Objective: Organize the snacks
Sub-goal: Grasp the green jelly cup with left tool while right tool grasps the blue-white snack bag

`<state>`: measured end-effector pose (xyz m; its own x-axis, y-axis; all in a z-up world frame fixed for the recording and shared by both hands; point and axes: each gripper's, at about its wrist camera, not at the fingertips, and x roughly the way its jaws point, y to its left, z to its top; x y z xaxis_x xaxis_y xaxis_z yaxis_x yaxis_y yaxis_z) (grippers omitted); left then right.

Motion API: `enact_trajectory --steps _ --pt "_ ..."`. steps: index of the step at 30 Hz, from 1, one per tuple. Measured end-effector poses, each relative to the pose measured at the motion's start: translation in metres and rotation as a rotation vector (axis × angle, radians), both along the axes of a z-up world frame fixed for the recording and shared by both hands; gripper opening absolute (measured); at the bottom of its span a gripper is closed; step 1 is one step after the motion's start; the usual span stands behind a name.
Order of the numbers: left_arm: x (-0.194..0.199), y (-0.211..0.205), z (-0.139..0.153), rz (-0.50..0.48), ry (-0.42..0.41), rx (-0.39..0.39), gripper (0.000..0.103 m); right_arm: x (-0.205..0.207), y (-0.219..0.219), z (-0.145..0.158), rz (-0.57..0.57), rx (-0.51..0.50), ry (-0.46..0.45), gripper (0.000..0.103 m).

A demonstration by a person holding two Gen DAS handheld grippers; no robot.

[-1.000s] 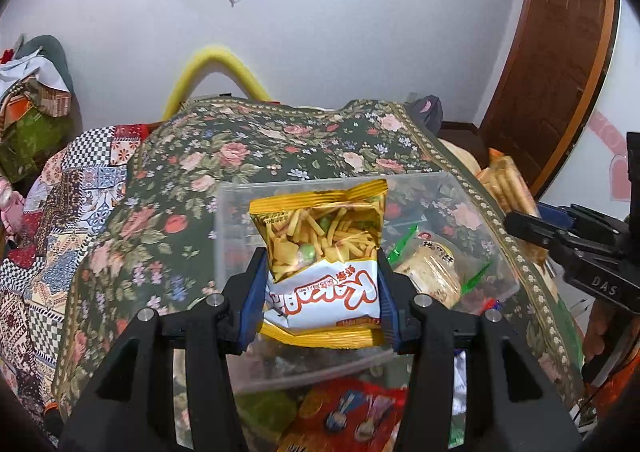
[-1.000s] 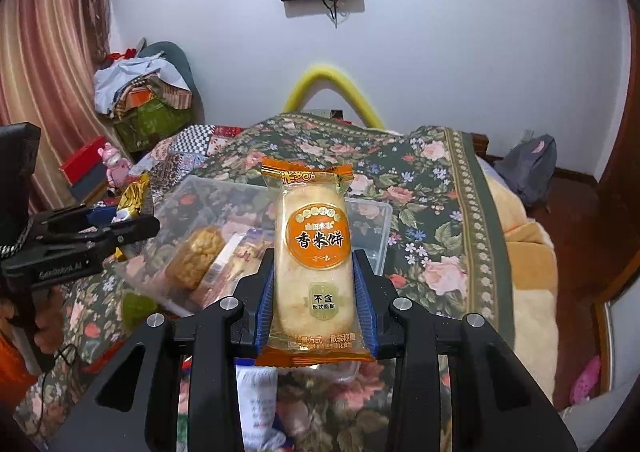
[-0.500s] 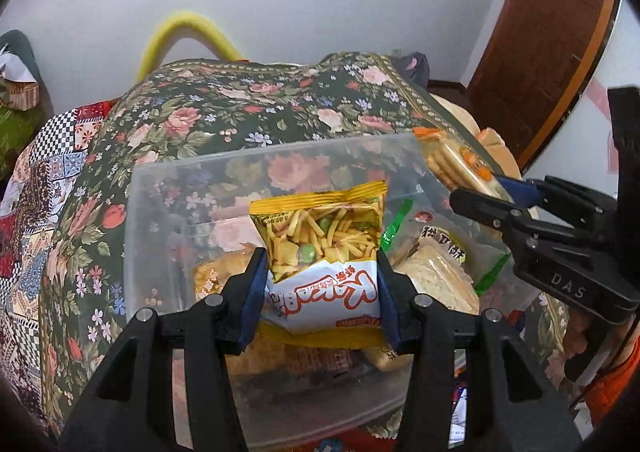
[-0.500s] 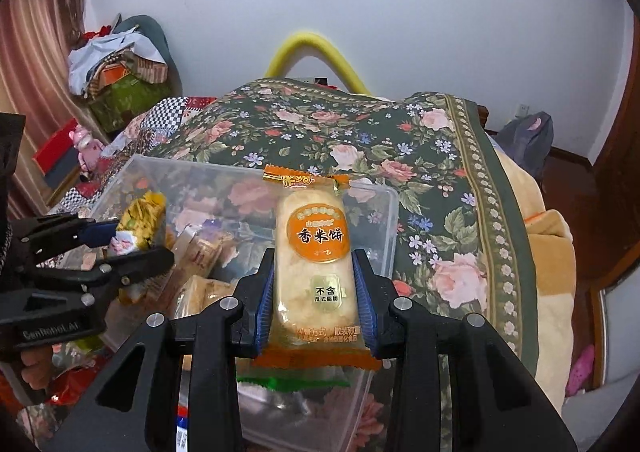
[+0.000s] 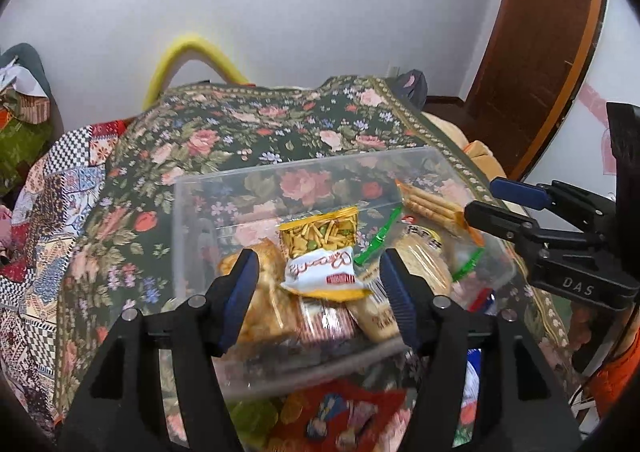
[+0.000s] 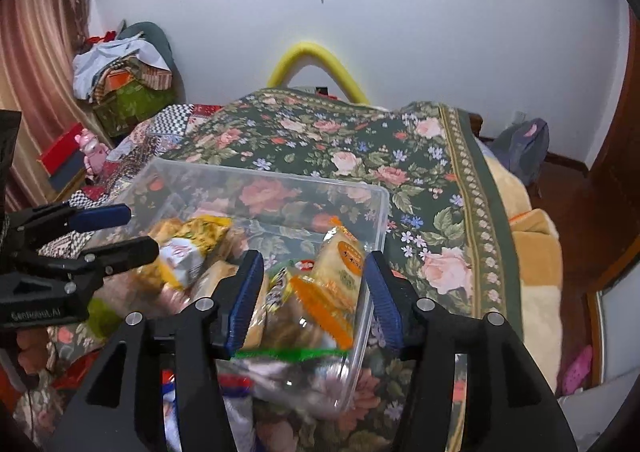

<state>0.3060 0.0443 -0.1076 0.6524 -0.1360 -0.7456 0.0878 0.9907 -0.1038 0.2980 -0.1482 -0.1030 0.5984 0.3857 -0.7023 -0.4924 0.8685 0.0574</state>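
A clear plastic bin [image 5: 192,212] [image 6: 376,212] stands on the floral bedspread and holds several snack packs. My left gripper [image 5: 320,292] is open above the bin. The yellow and white chip bag [image 5: 320,256] lies loose on the pile between its jaws, and also shows in the right wrist view [image 6: 188,248]. My right gripper [image 6: 308,300] is open over the bin's right end. The orange rice cracker pack [image 6: 340,272] lies tilted in the bin between its jaws, and shows in the left wrist view [image 5: 432,208].
More snack packs [image 5: 332,412] lie on the bed in front of the bin. The floral bedspread [image 6: 360,140] stretches behind it. A wall with a yellow foam arch [image 5: 188,56] is at the back. A wooden door [image 5: 540,52] is at the right.
Both grippers have opened and dropped their packs into the bin. The chip bag and the rice cracker pack now lie on the pile.
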Motion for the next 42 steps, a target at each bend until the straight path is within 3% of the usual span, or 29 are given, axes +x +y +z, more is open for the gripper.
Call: enact_trajectory --steps 11,21,28,35,42 --pt "-0.06 0.018 0.013 0.015 -0.008 0.0 0.065 -0.055 0.001 0.02 0.084 0.025 -0.05 0.059" --pt "-0.102 0.047 -0.021 0.081 0.05 0.029 0.067 -0.086 -0.003 -0.001 0.094 0.028 -0.007 0.066" --pt "-0.11 0.065 -0.054 0.138 0.093 0.045 0.067 -0.093 -0.002 -0.027 0.089 0.023 0.062 0.067" --pt "-0.101 0.068 -0.08 0.122 0.124 -0.005 0.069 -0.089 0.003 -0.056 0.085 0.012 0.148 0.067" --pt "-0.085 0.067 -0.091 0.107 0.124 -0.042 0.07 -0.084 0.012 -0.066 0.092 -0.003 0.169 0.067"
